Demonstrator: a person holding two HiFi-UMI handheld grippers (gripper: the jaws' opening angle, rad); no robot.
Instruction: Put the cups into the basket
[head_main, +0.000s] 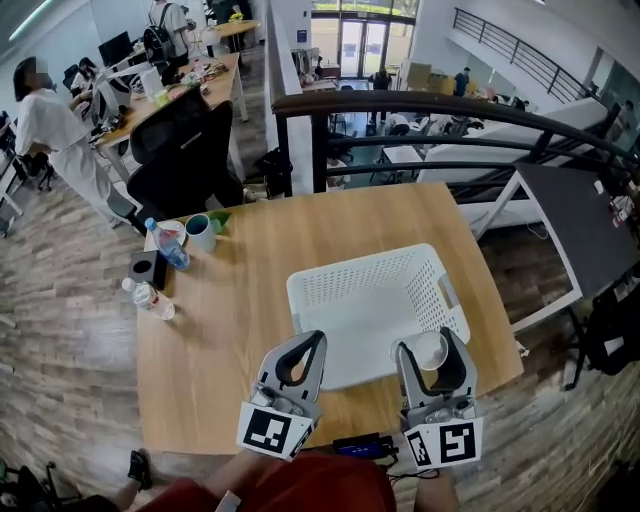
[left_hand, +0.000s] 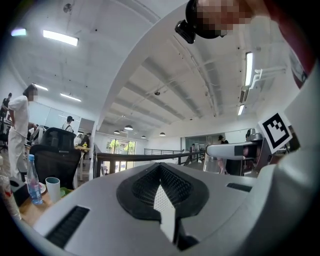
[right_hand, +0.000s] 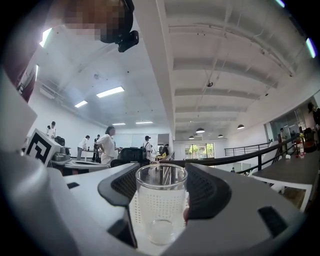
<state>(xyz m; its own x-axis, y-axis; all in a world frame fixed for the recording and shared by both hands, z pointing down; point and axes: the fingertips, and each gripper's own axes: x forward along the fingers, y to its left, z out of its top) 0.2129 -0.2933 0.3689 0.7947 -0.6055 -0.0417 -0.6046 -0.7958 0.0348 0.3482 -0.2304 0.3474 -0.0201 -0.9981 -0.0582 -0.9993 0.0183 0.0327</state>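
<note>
A white perforated basket (head_main: 372, 292) sits in the middle of the wooden table (head_main: 240, 330). My right gripper (head_main: 432, 352) is shut on a clear glass cup (head_main: 430, 350) and holds it upright over the basket's near right corner. In the right gripper view the cup (right_hand: 161, 212) stands between the black pads (right_hand: 206, 192), with the basket's white mesh showing through the glass. My left gripper (head_main: 303, 350) hovers at the basket's near left edge, jaws together, holding nothing; its view (left_hand: 161, 190) shows only a thin white sliver between the pads. A pale blue mug (head_main: 200, 232) stands at the table's far left.
Near the mug are an upright water bottle (head_main: 167, 245), a black box (head_main: 147, 268) and a lying bottle (head_main: 148, 297). A dark railing (head_main: 420, 110) runs behind the table. A black office chair (head_main: 185, 160) and people at desks are at the back left.
</note>
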